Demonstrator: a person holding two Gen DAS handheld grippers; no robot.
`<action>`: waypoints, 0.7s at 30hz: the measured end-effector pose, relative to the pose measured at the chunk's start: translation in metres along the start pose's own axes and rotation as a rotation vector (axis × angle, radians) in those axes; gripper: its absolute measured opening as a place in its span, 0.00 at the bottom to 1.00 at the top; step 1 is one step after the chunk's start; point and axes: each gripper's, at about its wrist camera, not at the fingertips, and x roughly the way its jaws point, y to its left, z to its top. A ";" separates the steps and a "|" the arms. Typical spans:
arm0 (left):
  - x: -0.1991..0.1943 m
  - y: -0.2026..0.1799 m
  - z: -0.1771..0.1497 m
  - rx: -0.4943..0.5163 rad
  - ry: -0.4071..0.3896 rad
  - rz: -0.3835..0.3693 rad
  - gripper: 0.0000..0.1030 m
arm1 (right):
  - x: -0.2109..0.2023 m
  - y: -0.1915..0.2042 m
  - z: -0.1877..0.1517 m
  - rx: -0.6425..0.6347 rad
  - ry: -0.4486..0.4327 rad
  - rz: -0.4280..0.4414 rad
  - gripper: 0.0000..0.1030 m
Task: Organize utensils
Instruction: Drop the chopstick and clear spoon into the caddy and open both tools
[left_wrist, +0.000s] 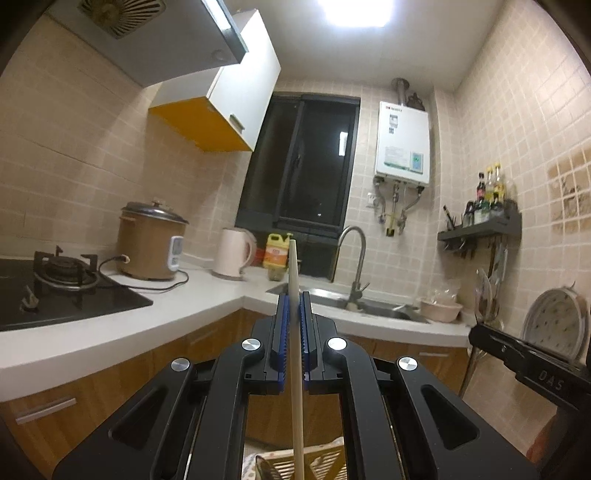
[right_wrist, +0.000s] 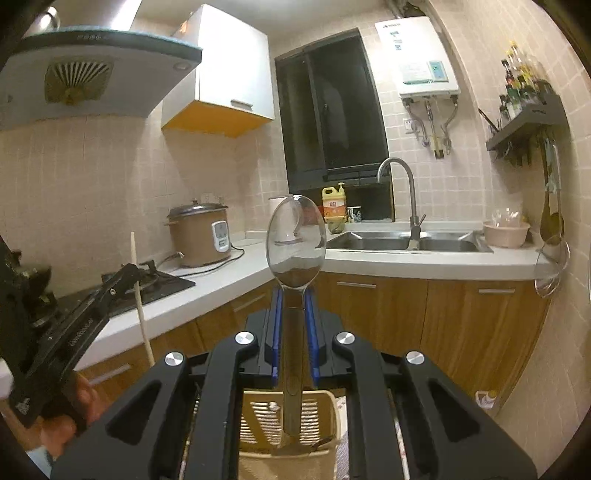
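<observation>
My left gripper (left_wrist: 294, 295) is shut on a pale wooden chopstick (left_wrist: 293, 273) that runs up between the blue pads and sticks out past them, held level toward the kitchen corner. My right gripper (right_wrist: 294, 291) is shut on the handle of a shiny metal spoon (right_wrist: 296, 240), bowl upward past the fingertips. In the right wrist view the left gripper (right_wrist: 127, 275) shows at the left with the chopstick (right_wrist: 139, 295) upright in it. The right gripper's black body pokes into the left wrist view at the right edge. A beige slotted basket (right_wrist: 325, 406) lies below the right gripper.
A white L-shaped counter (left_wrist: 207, 295) carries a gas hob (left_wrist: 62, 284), a brown rice cooker (left_wrist: 151, 243), a kettle (left_wrist: 234, 256) and a steel sink (right_wrist: 406, 242) with a tall tap (right_wrist: 404, 192). A pink bowl (right_wrist: 506, 232) sits right of the sink. A dark wall rack (right_wrist: 528, 122) holds bottles and hanging utensils.
</observation>
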 end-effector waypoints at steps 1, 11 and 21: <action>0.003 0.000 -0.004 0.006 0.004 0.008 0.03 | 0.005 0.002 -0.005 -0.019 -0.002 -0.013 0.10; 0.010 0.010 -0.026 0.013 0.039 0.012 0.04 | 0.020 -0.009 -0.040 0.035 0.025 0.009 0.10; -0.038 0.033 0.000 -0.044 0.065 -0.023 0.34 | -0.027 -0.013 -0.046 0.050 0.105 0.008 0.47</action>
